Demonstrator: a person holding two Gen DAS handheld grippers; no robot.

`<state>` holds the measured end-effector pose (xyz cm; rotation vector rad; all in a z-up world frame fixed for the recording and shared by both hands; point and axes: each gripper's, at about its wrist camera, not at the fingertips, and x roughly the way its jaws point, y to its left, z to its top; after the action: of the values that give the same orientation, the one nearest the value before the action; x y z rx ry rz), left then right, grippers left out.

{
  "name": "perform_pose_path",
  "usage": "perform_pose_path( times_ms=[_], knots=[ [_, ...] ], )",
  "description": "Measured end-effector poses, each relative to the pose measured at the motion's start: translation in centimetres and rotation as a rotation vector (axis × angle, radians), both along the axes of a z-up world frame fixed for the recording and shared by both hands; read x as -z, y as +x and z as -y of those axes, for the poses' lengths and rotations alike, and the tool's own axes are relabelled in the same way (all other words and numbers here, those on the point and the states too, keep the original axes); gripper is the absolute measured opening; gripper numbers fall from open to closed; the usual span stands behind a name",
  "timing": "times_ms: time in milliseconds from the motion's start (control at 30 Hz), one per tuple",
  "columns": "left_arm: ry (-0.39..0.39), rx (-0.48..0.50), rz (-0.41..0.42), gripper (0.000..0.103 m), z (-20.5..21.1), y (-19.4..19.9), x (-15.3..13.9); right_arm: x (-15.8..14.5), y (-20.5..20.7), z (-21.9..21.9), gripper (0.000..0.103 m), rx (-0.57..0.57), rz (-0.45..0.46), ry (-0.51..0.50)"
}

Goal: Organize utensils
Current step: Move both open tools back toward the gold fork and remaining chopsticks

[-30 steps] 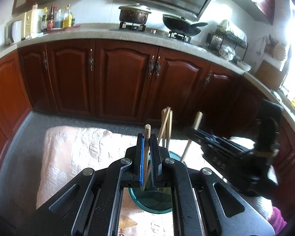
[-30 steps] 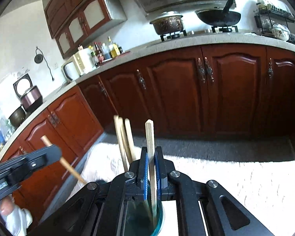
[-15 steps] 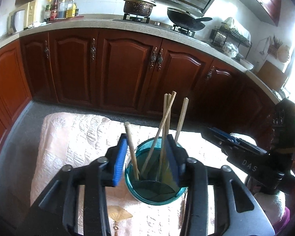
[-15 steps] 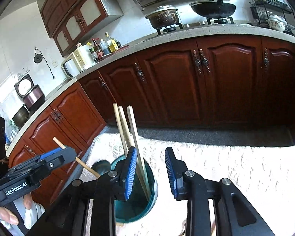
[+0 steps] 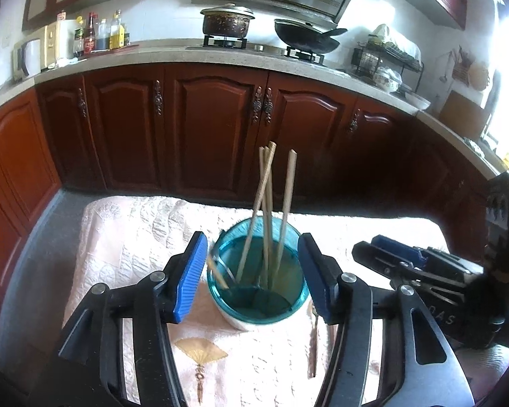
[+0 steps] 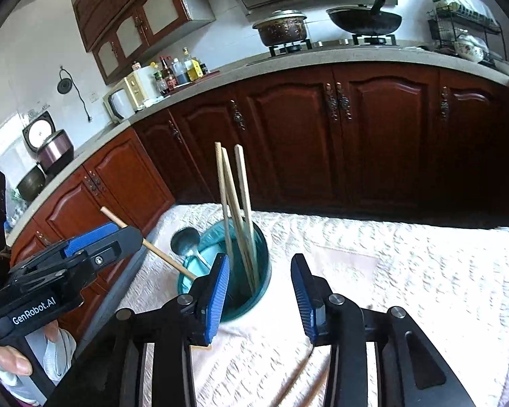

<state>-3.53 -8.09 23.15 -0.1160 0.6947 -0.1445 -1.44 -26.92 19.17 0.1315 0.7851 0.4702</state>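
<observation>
Standing in the teal cup [image 5: 258, 281] on the quilted cloth [image 5: 125, 237] are 4 wooden chopsticks [image 5: 267, 203], upright and leaning on its rim, and a short 5th one [image 6: 152, 247] slants in over the left rim, so the step in hand looks like loading sticks into the cup. Both tools are empty: the left gripper [image 5: 252, 276] has its jaws wide to either side of the cup, and the right gripper [image 6: 259, 300] is spread open just beside it. More utensils [image 6: 298, 380] lie loose on the cloth under the right gripper, so the next move probably calls for lowering onto 1, pinching it and lifting it to the cup.
</observation>
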Motion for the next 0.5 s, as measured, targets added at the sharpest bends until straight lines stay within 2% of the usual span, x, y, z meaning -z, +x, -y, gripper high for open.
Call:
perform_pose_path(
  times_ms=[500],
  knots=[
    [0.052, 0.073, 0.017, 0.058, 3.6, -3.7, 0.9, 0.1, -4.4, 3.7, 0.04, 0.082, -0.01, -0.067]
  ],
)
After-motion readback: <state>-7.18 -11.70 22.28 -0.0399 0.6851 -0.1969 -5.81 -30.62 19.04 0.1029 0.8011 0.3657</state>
